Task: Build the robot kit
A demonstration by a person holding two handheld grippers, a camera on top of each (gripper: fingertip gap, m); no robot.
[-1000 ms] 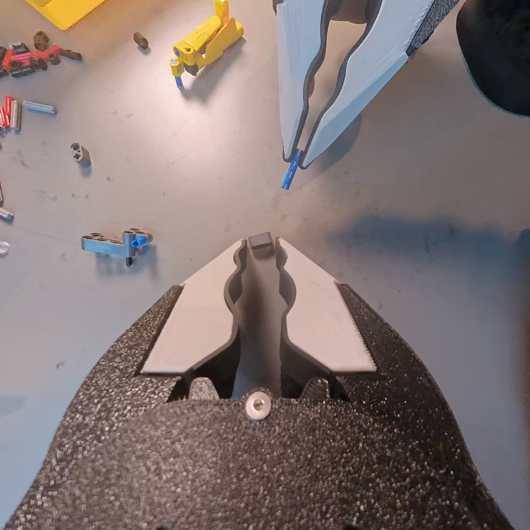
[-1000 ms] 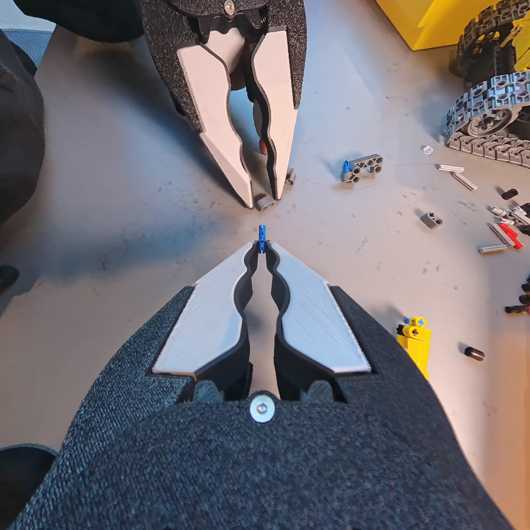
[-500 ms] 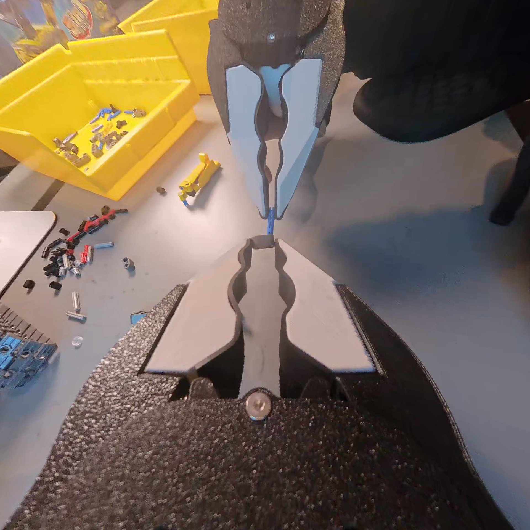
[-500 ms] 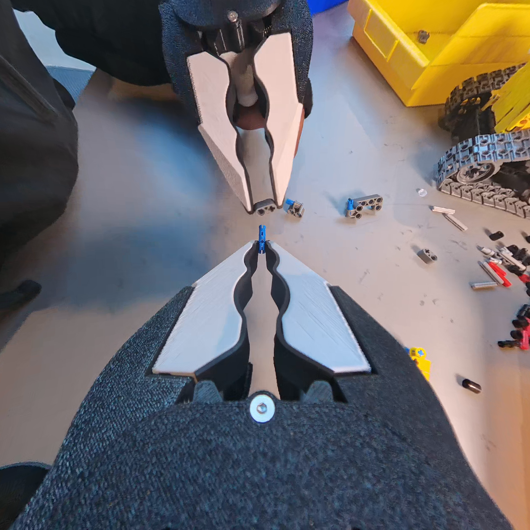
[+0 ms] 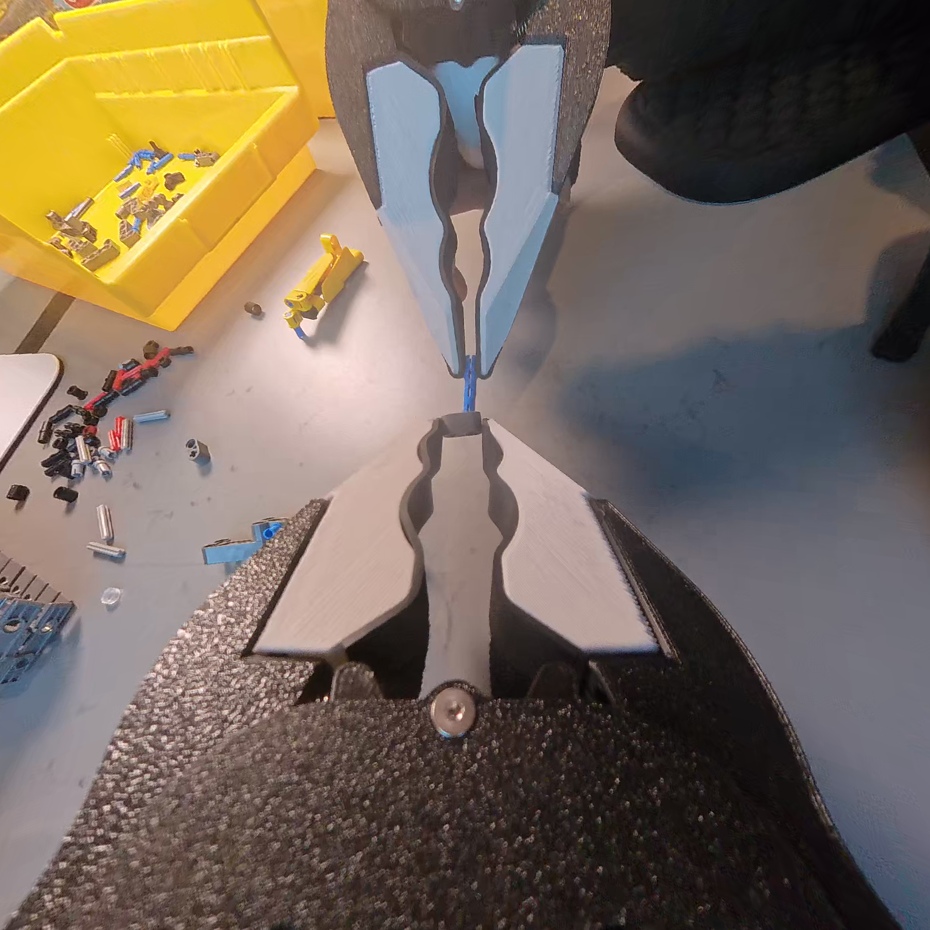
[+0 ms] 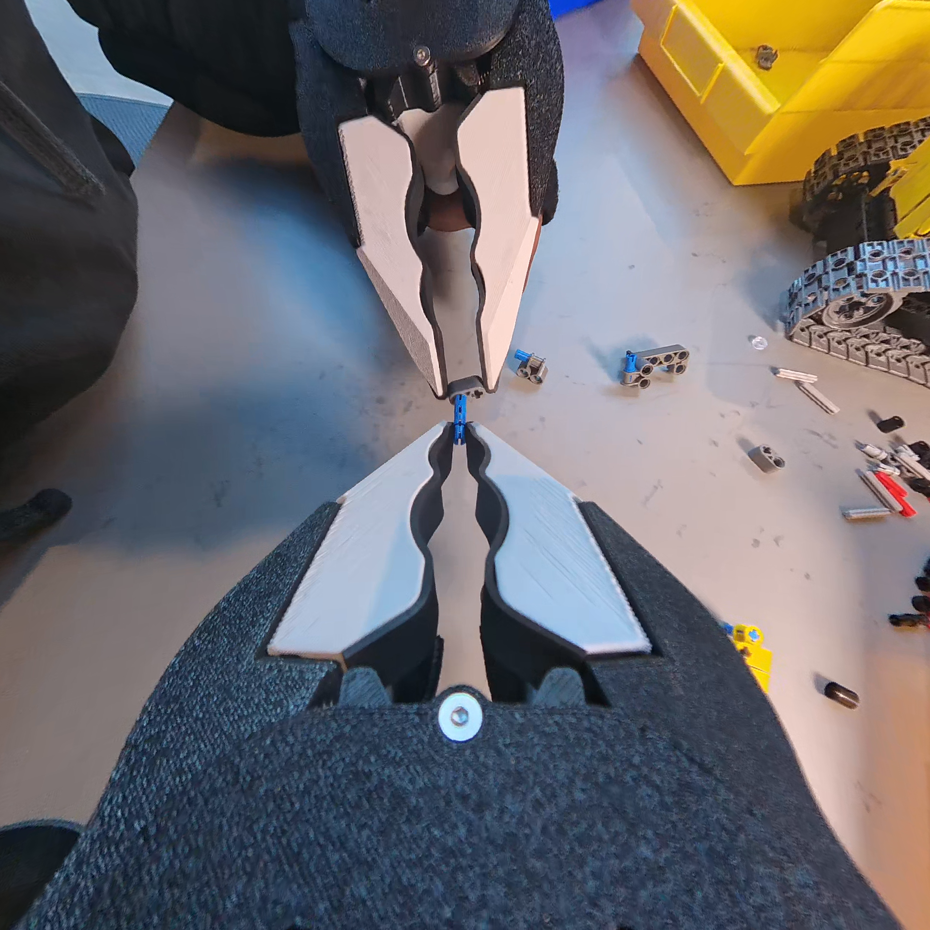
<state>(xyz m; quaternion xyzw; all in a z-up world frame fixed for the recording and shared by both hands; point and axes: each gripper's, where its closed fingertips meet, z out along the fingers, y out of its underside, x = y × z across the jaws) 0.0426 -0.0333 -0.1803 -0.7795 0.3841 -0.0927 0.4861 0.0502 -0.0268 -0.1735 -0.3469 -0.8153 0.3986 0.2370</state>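
Left gripper (image 5: 461, 424) pinches grey connector block (image 6: 467, 388) above tabletop (image 5: 704, 453). Right gripper (image 6: 458, 427) pinches blue pin (image 6: 458, 416), its tip touching the block's hole. Yellow bin (image 5: 151, 151) sits well apart.

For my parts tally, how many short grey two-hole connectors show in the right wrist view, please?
3 connectors: one held by the left gripper, one bearing a blue pin beside it, one loose farther right. More may be hidden.

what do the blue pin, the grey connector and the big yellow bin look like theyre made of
Blue pin: moulded plastic, probably; uniform colour, crisp slots.
Grey connector: likely matte plastic; smooth rounded holes.
Yellow bin: glossy rigid plastic, it seems; soft highlights on its walls.
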